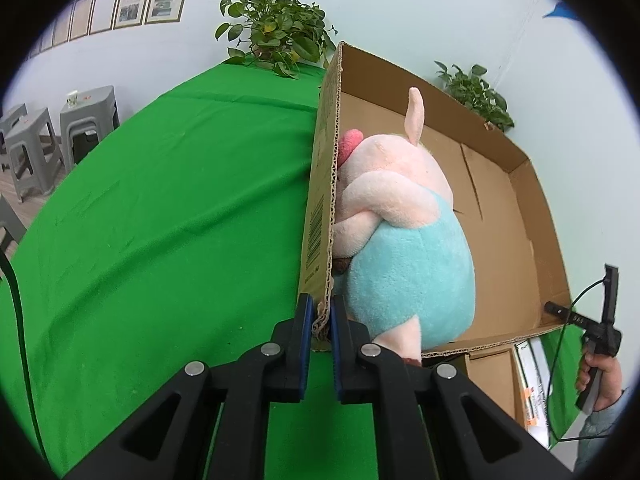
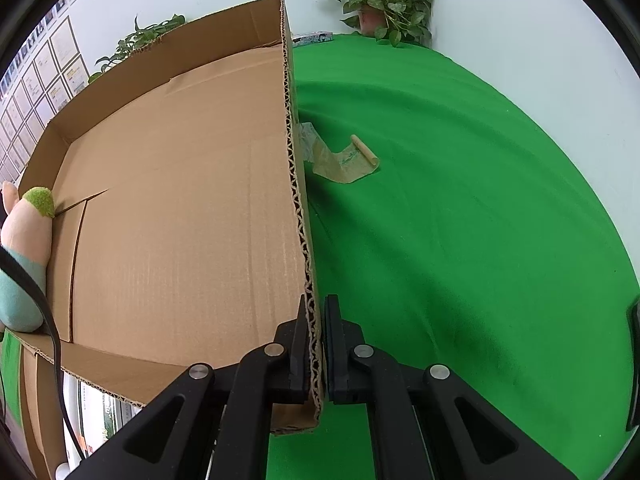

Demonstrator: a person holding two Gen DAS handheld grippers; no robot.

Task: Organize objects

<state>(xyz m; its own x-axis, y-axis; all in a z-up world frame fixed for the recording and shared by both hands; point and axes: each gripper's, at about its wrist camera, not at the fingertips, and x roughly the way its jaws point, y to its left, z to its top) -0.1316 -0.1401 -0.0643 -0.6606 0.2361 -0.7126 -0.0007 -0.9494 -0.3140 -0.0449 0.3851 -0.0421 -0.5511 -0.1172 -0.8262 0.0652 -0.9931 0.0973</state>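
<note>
No legible text — only blurred print.

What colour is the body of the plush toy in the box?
Light blue, with pink head and limbs; the plush toy shows best in the left wrist view.

Bright, even indoor light w/ soft shadows; sharp focus, heavy fisheye warp, dark corners.

Black left claw [image 1: 320, 320] with blue pads, silver screws; grey sleeve [image 1: 600, 428] beyond
</note>
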